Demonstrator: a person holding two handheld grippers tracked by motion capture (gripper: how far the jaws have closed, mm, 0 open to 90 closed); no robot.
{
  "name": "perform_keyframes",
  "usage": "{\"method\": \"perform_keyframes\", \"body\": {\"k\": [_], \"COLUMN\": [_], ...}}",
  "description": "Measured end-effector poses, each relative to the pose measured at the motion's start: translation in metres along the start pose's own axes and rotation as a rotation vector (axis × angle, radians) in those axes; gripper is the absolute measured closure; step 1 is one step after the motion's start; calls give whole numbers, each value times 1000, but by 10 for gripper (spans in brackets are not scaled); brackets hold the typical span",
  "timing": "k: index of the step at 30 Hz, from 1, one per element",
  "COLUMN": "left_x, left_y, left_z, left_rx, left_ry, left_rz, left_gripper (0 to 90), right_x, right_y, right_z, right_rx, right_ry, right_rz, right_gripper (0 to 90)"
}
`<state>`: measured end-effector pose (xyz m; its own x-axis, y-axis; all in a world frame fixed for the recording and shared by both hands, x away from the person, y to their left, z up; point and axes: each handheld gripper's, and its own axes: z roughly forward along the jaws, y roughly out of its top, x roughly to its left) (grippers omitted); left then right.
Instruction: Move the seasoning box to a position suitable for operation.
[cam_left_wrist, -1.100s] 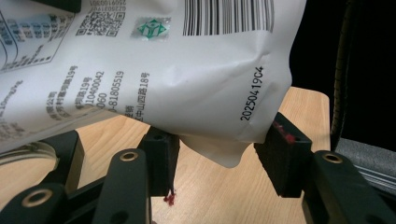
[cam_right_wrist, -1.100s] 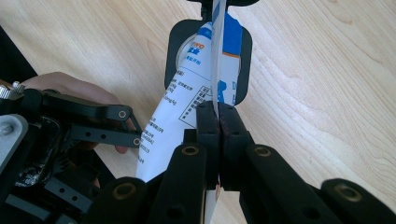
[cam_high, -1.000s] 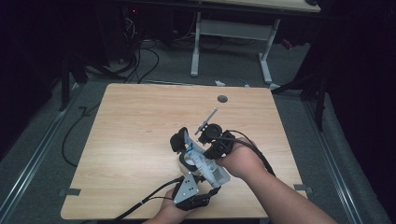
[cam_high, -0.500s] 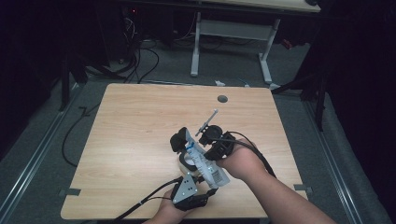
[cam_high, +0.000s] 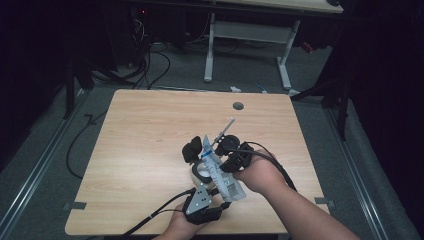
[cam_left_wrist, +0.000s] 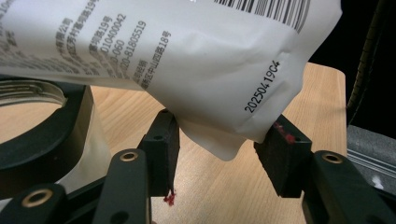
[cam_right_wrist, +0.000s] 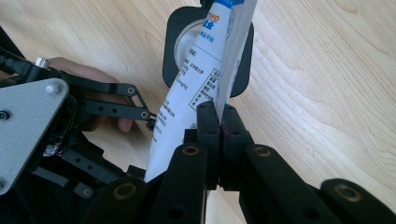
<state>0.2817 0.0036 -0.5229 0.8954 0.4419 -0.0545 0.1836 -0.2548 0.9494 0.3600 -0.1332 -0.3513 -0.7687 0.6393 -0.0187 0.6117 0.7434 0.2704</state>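
Midway through, by the look of it: packet already lifted clear of the table and shared between both grippers, opening or handing over not yet done. Nearest, left gripper with fingers spread apart, released, the packet's lower corner hanging between them, brushing the inner faces yet not pinched. Just beyond, right gripper with fingers clenched flat on the packet's edge, printed white-and-blue face running up and away from the pads. Farther along, a slim stick-like end poking out of the packet's top toward the table's far side. Behind the packet, a black roll of tape lying on the wood. Probably left: closing the left fingers on that corner, then pulling apart.
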Motion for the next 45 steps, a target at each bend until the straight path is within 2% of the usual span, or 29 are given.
{"method": "perform_keyframes", "body": {"k": [10,16,21,32,45], "left_x": [0,0,4,23,56], "left_y": [1,-1,-3,-8,-14], "left_z": [-4,-9,-16,-37,-75], "left_rx": [10,16,10,11,2], "left_ry": [-18,-38,-34,12,94], "left_rz": [5,16,7,-17,-40], "left_gripper": [475,417,397,394,395], "right_x": [0,0,0,0,-2], "right_y": [0,-2,-4,-7,-14], "right_z": [0,-1,-1,2,6], "right_rx": [-6,-5,-13,-16,-24], "right_ry": [4,2,9,11,21], "right_rz": [3,9,13,11,22], "right_gripper": [899,899,899,898,898]}}
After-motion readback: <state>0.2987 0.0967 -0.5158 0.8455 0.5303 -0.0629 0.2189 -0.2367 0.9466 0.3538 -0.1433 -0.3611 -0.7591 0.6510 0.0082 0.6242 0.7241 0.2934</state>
